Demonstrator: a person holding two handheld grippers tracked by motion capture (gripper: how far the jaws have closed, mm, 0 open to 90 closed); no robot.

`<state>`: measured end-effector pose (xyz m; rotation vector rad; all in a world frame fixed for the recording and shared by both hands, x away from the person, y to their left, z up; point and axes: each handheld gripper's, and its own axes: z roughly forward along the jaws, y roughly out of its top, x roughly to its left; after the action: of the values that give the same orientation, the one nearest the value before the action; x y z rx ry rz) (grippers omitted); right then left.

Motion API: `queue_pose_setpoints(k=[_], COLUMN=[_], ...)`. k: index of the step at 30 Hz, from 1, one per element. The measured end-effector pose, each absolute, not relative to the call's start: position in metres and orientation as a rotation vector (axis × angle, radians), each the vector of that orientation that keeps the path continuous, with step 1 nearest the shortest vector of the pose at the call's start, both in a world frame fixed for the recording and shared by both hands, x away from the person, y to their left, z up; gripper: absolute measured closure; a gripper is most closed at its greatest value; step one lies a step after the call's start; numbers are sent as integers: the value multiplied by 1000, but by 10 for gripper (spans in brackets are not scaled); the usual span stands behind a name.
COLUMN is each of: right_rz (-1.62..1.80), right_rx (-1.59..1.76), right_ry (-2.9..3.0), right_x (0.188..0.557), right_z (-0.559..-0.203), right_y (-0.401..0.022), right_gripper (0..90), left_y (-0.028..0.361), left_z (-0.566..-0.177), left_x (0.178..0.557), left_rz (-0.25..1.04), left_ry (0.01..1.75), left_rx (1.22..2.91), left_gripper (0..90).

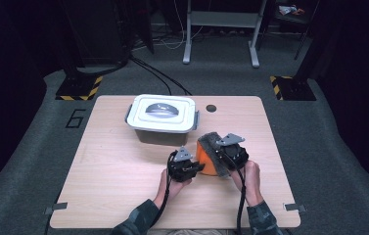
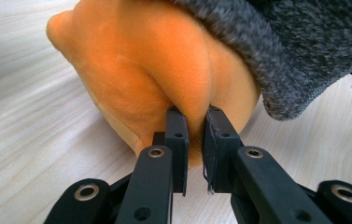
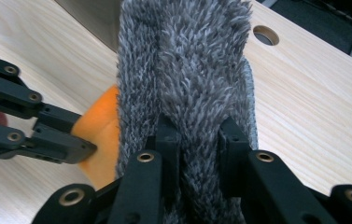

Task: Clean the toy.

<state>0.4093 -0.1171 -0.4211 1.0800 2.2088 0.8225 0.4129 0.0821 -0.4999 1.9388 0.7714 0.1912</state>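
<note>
Gripping an orange-and-grey cloth [image 1: 208, 152] from both sides on a wooden table [image 1: 123, 186]: left gripper [image 1: 197, 168], right gripper [image 1: 222, 152]; lidded white box [image 1: 161, 115] just behind.

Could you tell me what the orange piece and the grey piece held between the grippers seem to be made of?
The orange piece looks like a soft, smooth, suede-like fabric: matte, and it puckers into a fold where the left hand-held gripper pinches it. The grey piece looks like a shaggy, fleece-like pile with loose tufted fibres, bunched by the right hand-held gripper. Exact fibres cannot be told.
</note>
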Motion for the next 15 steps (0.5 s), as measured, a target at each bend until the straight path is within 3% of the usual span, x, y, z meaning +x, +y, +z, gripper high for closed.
queue_pose_setpoints(k=[15], right_rz=[768], right_rx=[1295], right_ry=[2132], right_x=[417], right_z=[-449], right_y=[-172], right_gripper=[745], left_y=[83], left_z=[-502], left_x=[414], left_rz=[174], left_ry=[785], left_rx=[1932], left_gripper=[811])
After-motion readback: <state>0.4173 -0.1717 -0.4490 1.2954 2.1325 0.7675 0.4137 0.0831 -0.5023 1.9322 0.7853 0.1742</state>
